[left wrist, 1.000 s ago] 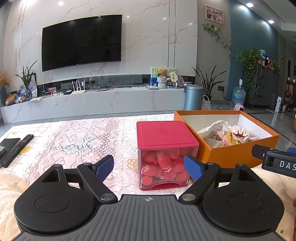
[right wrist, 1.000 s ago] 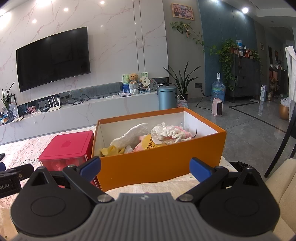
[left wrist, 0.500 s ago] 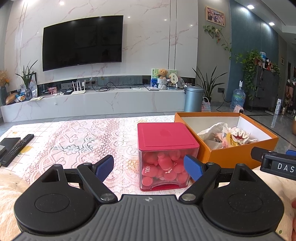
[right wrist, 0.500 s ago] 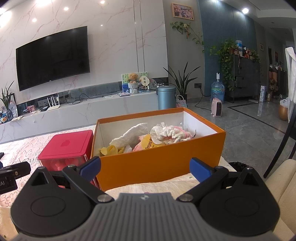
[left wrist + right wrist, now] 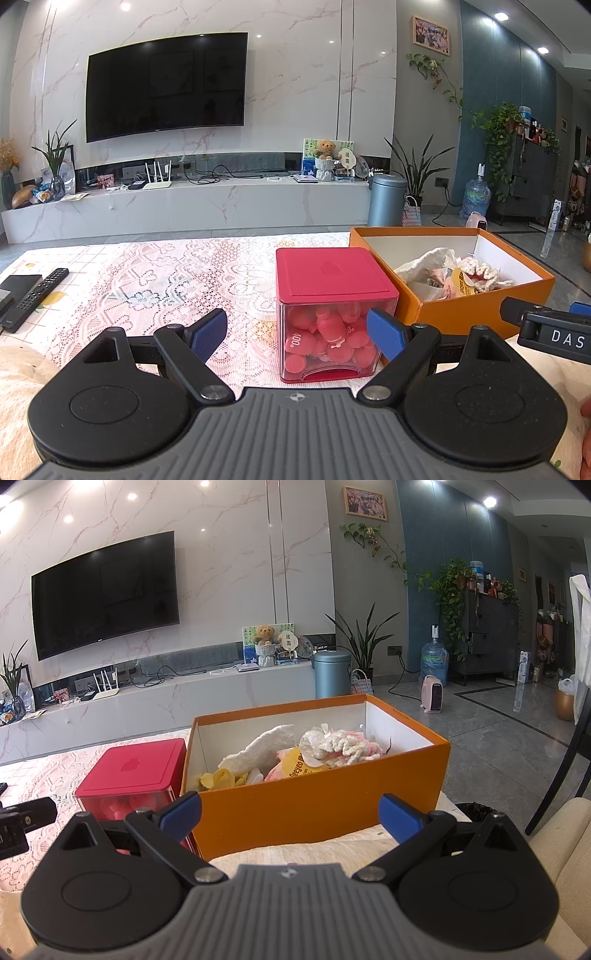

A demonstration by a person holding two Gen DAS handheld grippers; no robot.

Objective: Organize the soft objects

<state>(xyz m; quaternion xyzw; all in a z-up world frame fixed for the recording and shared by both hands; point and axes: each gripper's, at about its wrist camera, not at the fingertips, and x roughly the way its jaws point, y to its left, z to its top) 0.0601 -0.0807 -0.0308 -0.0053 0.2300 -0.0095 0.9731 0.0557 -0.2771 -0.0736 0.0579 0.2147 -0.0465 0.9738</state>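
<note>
An orange box [image 5: 317,805] stands on the table and holds several soft things: a white cloth [image 5: 258,747], a pink and white knitted piece [image 5: 347,744] and a yellow packet [image 5: 295,766]. It also shows in the left wrist view [image 5: 480,306]. Next to it on the left stands a clear cube with a red lid [image 5: 328,273] full of pink soft pieces [image 5: 328,339], also seen in the right wrist view [image 5: 136,768]. My left gripper [image 5: 297,332] is open and empty just in front of the cube. My right gripper [image 5: 290,814] is open and empty in front of the box.
A lace tablecloth [image 5: 147,280] covers the table. A remote control [image 5: 35,299] and a black device [image 5: 16,284] lie at the far left. A cream cushion [image 5: 561,842] is at the right. A TV wall and a long cabinet are beyond the table.
Both grippers have drifted slightly; the left view shifted a little so the cube sits a bit further right. Both stay open and empty.
</note>
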